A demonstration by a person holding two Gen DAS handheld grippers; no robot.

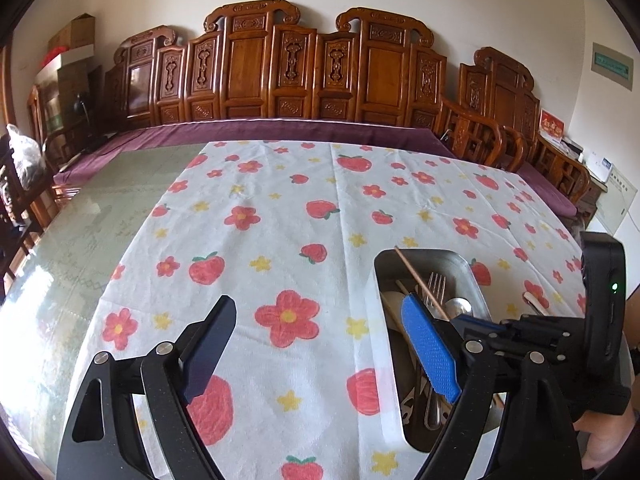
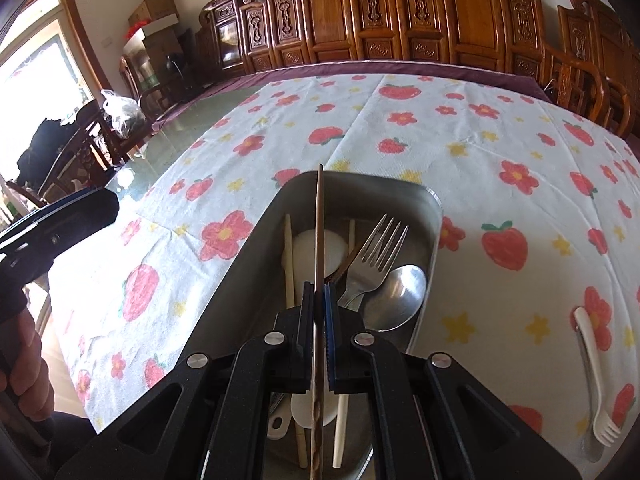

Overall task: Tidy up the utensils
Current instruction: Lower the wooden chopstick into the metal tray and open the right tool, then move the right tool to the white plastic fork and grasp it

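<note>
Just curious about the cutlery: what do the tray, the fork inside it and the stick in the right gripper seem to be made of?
Tray: probably steel, its dull grey walls faintly reflective. Fork: polished metal with bright glints. Chopstick, clamped in the right gripper: seemingly wood or bamboo, matt brown, with a carved spiral near its lower end.

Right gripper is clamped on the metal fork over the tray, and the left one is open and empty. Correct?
Not quite. The right gripper is shut on a brown wooden chopstick, as the right wrist view shows; the metal fork lies loose in the metal tray. The left gripper is indeed open and empty.
</note>
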